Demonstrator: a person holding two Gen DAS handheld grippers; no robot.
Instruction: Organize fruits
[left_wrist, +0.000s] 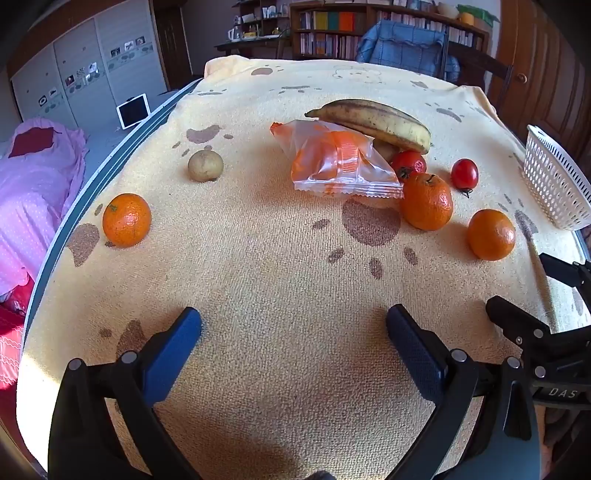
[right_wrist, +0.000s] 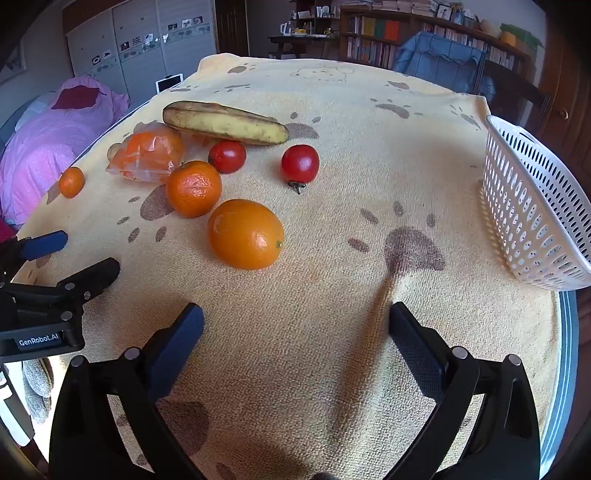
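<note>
Surface: desk (left_wrist: 280, 295) covered by a pale yellow towel-like cloth (right_wrist: 332, 155) printed with brown paw marks and a faint bear outline at its far end.
Desk edge: a blue-grey rim shows along the left in the left wrist view and at the right in the right wrist view.
Room: bookshelf (left_wrist: 332, 33) full of books at the back, a blue quilted cover (left_wrist: 402, 48) over a chair, white wardrobe doors (left_wrist: 85, 70) with small pictures, a pink bedspread (left_wrist: 33, 192) to the left, a white-framed tablet (left_wrist: 133, 110) leaning beyond the desk edge.
Fruits: banana (left_wrist: 376, 123) at the far middle, resting over a clear and orange plastic packet (left_wrist: 340, 162); two tomatoes (right_wrist: 300, 163) beside it; three oranges, one far left (left_wrist: 126, 219), two near the tomatoes (right_wrist: 245, 234); a small brownish round fruit (left_wrist: 205, 166) apart on the left.
Basket: white perforated basket (right_wrist: 532, 206) at the right edge, tilted, nothing visible inside.
Left hand-held gripper (left_wrist: 293, 332): released, blue pads spread wide over bare cloth, nothing between them.
Right hand-held gripper (right_wrist: 295, 332): released, spread wide, nothing between the pads; nearest orange just beyond it.
Writing: "GenRobot.AI" on the left tool in the right wrist view; "DAS" on the right tool in the left wrist view.
</note>
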